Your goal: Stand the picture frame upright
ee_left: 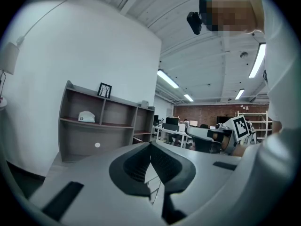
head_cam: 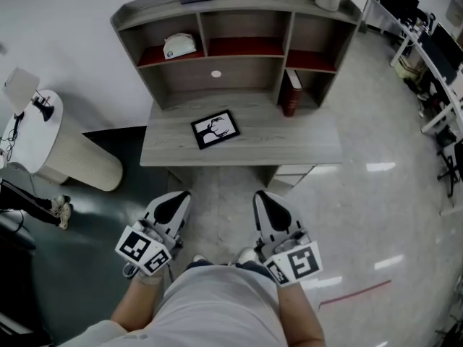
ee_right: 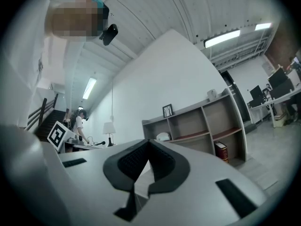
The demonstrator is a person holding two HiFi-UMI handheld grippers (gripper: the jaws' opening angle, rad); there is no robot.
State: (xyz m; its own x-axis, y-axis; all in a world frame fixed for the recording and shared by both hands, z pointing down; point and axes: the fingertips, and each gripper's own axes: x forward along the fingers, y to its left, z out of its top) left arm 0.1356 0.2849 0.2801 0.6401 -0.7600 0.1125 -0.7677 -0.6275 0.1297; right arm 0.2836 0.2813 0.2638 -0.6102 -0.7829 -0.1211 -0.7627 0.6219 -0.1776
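- Lying flat on the desk [head_cam: 289, 147], the picture frame [head_cam: 215, 129] is at 12 o'clock, well apart from both grippers.
- The left gripper [head_cam: 176, 202] and the right gripper [head_cam: 268, 202] have their jaws pressed together, holding nothing.
- The person should probably approach, open one gripper and lift one edge slowly.

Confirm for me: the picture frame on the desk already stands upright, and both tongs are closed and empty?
No: the picture frame lies flat on the desk, as the head view shows. The left tongs and right tongs are indeed closed and empty.
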